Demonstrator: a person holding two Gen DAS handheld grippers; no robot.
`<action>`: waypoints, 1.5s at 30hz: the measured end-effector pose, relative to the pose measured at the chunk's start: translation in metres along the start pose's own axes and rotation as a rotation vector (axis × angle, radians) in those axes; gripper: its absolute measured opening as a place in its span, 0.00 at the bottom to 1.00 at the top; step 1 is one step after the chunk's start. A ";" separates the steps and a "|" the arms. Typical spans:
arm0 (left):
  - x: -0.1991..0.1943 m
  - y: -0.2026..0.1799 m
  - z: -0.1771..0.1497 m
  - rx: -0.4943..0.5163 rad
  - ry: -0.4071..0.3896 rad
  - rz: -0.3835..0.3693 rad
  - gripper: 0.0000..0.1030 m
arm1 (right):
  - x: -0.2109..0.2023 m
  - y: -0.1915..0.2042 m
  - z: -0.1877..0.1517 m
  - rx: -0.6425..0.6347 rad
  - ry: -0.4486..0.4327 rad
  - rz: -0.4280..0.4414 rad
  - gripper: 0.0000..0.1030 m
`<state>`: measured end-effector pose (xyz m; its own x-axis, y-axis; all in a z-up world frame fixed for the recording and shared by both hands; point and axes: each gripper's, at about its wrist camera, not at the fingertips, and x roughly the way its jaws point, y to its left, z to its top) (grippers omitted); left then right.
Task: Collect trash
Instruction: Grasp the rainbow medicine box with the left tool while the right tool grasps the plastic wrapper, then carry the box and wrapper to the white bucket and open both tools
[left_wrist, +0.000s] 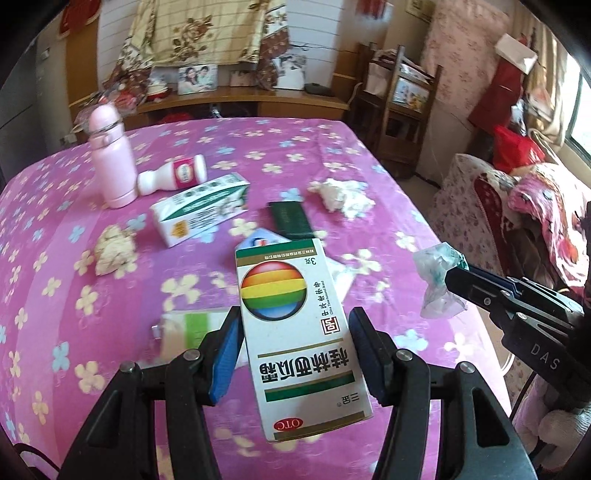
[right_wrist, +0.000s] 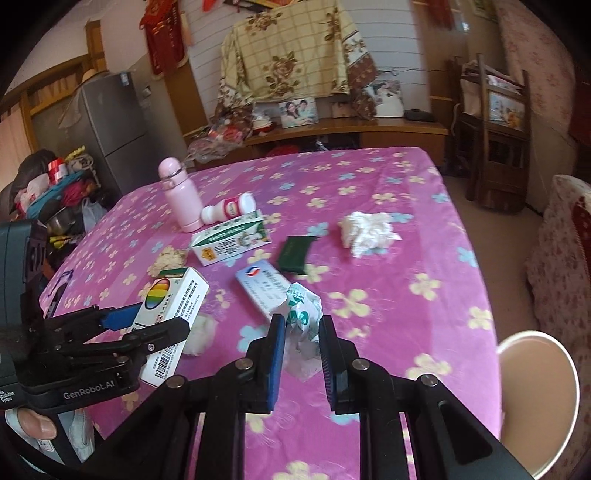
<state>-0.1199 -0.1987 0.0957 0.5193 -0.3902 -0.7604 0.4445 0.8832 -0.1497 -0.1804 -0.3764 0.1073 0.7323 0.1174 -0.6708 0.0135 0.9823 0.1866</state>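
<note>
My left gripper is shut on a white medicine box with a rainbow ball print, held above the pink flowered table; it also shows in the right wrist view. My right gripper is shut on a crumpled clear-and-green plastic wrapper, held over the table's right side; the wrapper also shows in the left wrist view. On the table lie a white crumpled tissue, a yellowish tissue wad, a green-and-white carton, a white bottle on its side and a dark green packet.
A pink flask stands at the table's far left. A blue-and-white card box lies mid-table. A round white-rimmed bin stands on the floor at the table's right. A wooden shelf and a covered chair are on the right.
</note>
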 end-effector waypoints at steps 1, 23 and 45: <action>0.001 -0.008 0.001 0.011 0.001 -0.007 0.58 | -0.004 -0.005 -0.001 0.006 -0.004 -0.008 0.20; 0.027 -0.146 0.011 0.205 0.022 -0.116 0.57 | -0.071 -0.124 -0.032 0.160 -0.055 -0.184 0.20; 0.073 -0.243 0.005 0.294 0.101 -0.240 0.57 | -0.090 -0.228 -0.074 0.334 -0.027 -0.373 0.20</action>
<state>-0.1856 -0.4430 0.0796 0.3074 -0.5359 -0.7863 0.7424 0.6520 -0.1540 -0.2993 -0.6002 0.0720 0.6531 -0.2413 -0.7178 0.4918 0.8560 0.1597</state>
